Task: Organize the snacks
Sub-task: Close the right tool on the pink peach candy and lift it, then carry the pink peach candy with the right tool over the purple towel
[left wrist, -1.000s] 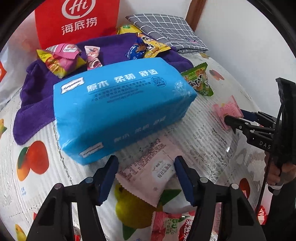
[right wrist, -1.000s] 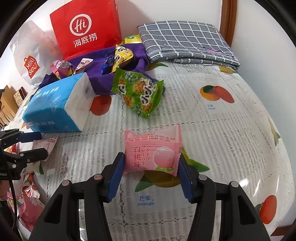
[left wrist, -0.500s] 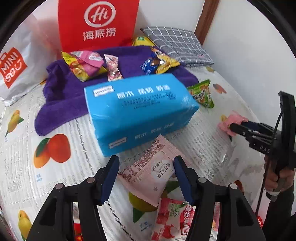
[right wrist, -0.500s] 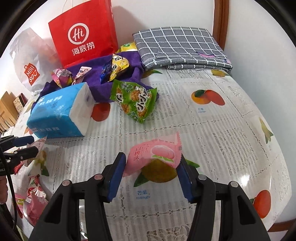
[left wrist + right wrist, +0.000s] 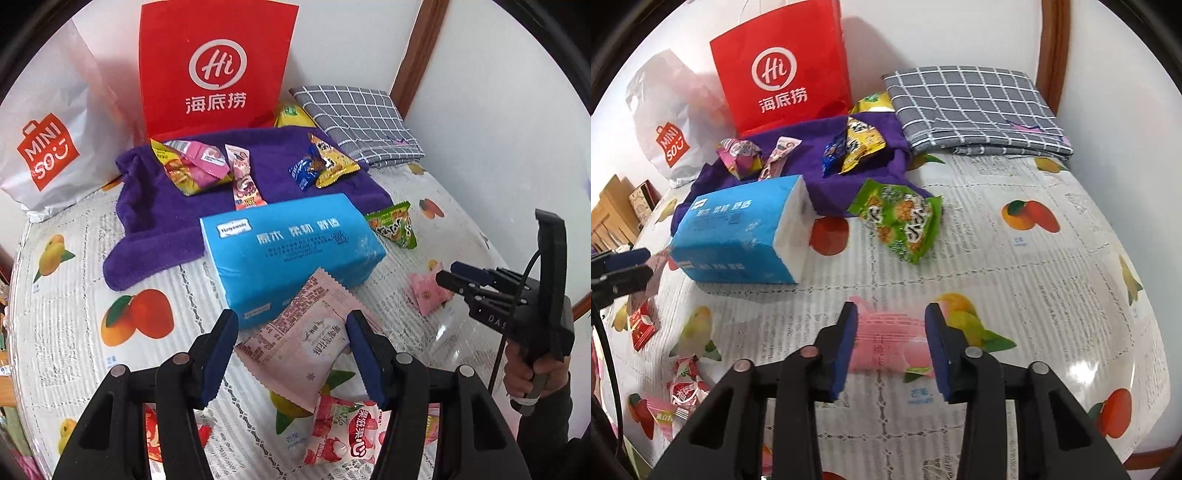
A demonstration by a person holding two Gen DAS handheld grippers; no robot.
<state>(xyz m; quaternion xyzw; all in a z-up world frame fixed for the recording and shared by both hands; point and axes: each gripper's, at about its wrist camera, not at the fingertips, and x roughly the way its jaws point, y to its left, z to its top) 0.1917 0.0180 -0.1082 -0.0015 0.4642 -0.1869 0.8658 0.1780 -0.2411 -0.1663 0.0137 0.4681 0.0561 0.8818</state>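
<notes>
- Snacks, overview: wrapped packets lie scattered over a table with a fruit-print cover (image 5: 1052,280); several already sit on a purple towel (image 5: 258,177) at the back, apparently the collecting spot.
- Right gripper (image 5: 890,347): jaws have just been closing and now clench a pink peach-print packet (image 5: 886,350), lifted clear of the cover; the wrapper looks crumpled between the pads.
- Left gripper (image 5: 290,354): clenched on a pale pink packet (image 5: 303,339) by its edges, the packet tilted, its far corner overlapping the blue tissue pack (image 5: 291,251) in this view; whether they touch cannot be told.
- Risk 1: both wrappers are slick film held only at the sides; a quick swing toward the towel would likely let one slide out and drop.
- Risk 2: the tissue pack stands between the left packet and the towel; a low carry would probably snag or push it.
- Risk 3: the two tools are near each other; crossing paths could knock them together.
- Surface: glossy clear sheet over white lace-patterned cloth, with glare at the right edge; loose snacks remain, including a green packet (image 5: 901,221) just beside the towel and a strawberry packet (image 5: 343,432) near the front edge.
- Room: white walls, a brown wooden post in the corner, a red paper bag (image 5: 214,70) and a white shopping bag (image 5: 48,147) standing at the back, a folded grey checked cloth (image 5: 971,110) at the rear right.
</notes>
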